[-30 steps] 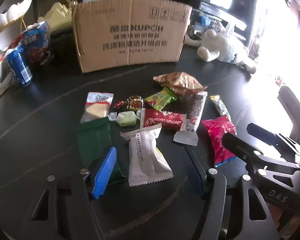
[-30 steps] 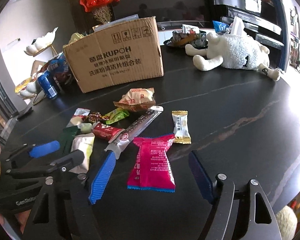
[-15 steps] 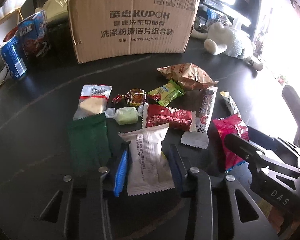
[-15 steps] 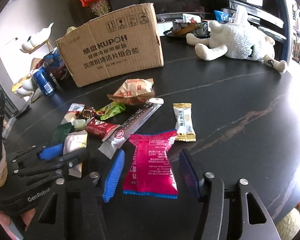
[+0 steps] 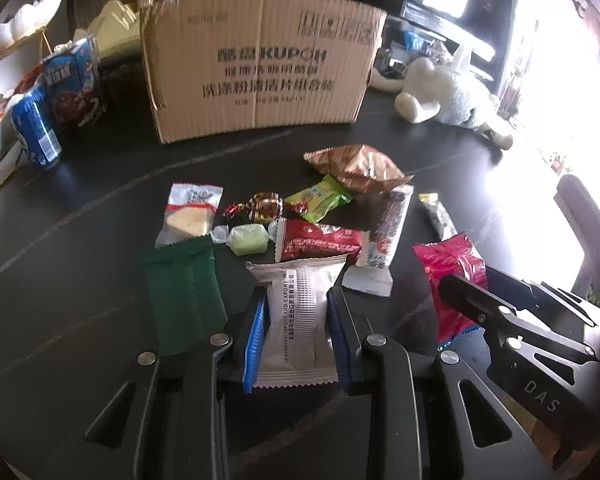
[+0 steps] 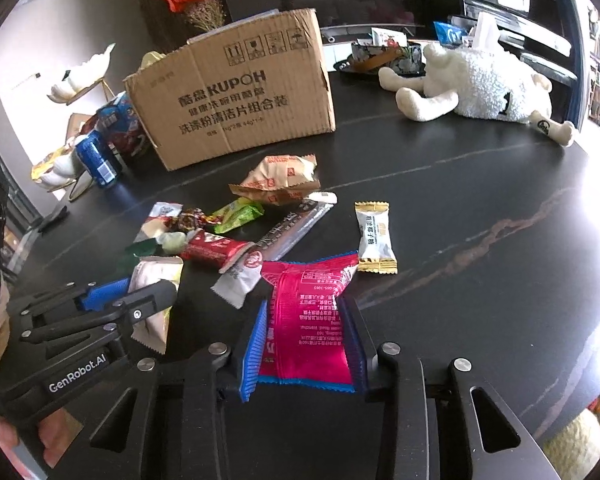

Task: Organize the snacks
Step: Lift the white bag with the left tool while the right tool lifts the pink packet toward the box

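Note:
Several snack packets lie in a loose heap on the dark table (image 5: 80, 208) in front of an open cardboard box (image 5: 260, 80). My left gripper (image 5: 297, 294) points down at a white packet (image 5: 298, 320). Its jaws are closing, and the blue pads press on the packet's two long sides. My right gripper (image 6: 305, 302) is closing the same way on a pink packet (image 6: 304, 336), which bulges between the pads. In the right wrist view the left gripper (image 6: 140, 292) shows at the lower left. The box (image 6: 236, 108) stands behind the heap.
A green packet (image 5: 184, 296), a red bar (image 5: 320, 244), a long white stick pack (image 5: 384, 240) and a brown bag (image 5: 356, 168) lie close by. A blue can (image 5: 36, 136) stands left of the box. A white plush toy (image 6: 480, 84) lies at the back right.
Both grippers have narrowed from wide open. The left pads have come in onto the white packet, the right pads onto the pink packet. Both packets stay on the table.

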The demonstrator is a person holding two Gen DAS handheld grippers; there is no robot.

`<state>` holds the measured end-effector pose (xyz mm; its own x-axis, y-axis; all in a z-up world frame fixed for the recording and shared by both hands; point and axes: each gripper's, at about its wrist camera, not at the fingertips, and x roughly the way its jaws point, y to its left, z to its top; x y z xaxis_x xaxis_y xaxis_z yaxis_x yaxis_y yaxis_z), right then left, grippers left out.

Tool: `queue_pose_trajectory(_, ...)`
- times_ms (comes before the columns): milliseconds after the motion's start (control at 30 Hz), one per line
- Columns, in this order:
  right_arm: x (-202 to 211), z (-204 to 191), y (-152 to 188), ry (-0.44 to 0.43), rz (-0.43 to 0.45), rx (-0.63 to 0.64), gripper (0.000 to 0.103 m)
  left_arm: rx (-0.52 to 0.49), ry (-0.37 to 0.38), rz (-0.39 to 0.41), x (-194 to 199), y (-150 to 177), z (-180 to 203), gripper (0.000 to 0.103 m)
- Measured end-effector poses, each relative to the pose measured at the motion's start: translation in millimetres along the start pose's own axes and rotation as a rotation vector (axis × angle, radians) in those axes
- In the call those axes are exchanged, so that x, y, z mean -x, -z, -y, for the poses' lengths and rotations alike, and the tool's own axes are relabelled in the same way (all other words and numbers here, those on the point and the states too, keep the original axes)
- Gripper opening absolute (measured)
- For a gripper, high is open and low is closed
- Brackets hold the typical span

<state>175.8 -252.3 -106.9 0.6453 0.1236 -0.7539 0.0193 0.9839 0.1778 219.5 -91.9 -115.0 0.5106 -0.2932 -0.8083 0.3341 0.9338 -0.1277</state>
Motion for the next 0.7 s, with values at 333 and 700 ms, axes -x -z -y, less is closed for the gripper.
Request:
queue_pose_trajectory(333,37.2,-15.2,-10.2,-0.011,0.077,0.041,0.037,-0.009,0.001,0.090,42.6,-8.8,0.4,0.030)
queue_pose_trajectory(700,72.8,-34.6,-35.0,-0.029,0.187,0.081,0.037,-0.040,-0.026,0.227,91.9,-33.1,-1.6,0.030)
